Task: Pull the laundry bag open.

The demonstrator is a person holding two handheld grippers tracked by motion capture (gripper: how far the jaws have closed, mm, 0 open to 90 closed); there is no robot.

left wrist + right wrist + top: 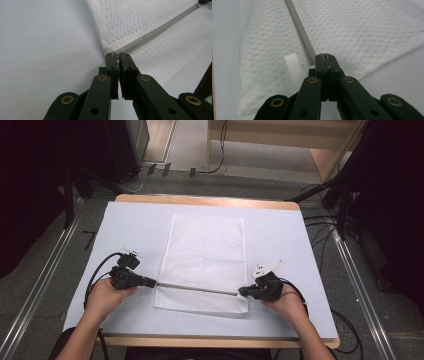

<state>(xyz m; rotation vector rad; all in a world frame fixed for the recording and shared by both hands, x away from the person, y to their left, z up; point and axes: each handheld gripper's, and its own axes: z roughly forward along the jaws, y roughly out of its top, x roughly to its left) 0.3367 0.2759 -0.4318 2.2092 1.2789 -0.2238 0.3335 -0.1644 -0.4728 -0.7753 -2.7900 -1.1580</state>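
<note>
A white mesh bag (205, 250) lies flat on the pale table (125, 225), with a grey zipper (197, 288) running across its near end. My left gripper (154, 282) is shut on the zipper's left end at the bag's edge. In the left gripper view the jaw tips (116, 54) pinch that end where the zipper (155, 32) meets the mesh (140, 17). My right gripper (241, 292) is shut on the zipper's right end. In the right gripper view its tips (325, 56) clamp the zipper (299, 27), beside a white ribbed loop (293, 67) on the mesh (367, 30).
The table's wooden front edge (220, 340) runs just before the person's forearms. Black cables (97, 270) trail from both grippers over the table's sides. Dark stands (345, 195) and floor rails flank the table. Bare tabletop surrounds the bag.
</note>
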